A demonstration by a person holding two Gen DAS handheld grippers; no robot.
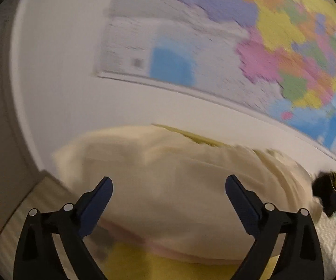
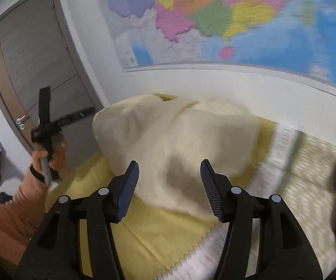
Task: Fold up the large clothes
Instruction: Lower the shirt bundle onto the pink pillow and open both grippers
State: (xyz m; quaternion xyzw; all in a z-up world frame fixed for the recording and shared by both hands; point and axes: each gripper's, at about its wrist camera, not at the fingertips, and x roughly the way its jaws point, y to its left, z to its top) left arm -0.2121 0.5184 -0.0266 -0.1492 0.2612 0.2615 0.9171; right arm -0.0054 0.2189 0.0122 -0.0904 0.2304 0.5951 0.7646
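On the bed, a cream cloth [image 2: 174, 140] sits in a puffy heap, not folded yet. Left gripper [image 1: 169, 186] and right gripper [image 2: 169, 170] are both open, holding nothing.

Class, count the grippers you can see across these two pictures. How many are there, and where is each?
2. The right gripper fills the bottom foreground, open over the cream garment. The left gripper is open too; the right view shows it at the left, near the door.

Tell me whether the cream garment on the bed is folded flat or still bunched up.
Bunched up. The cream garment sits in a rounded, puffy heap on the yellow bedcover, with no flat layers or straight folded edges showing.
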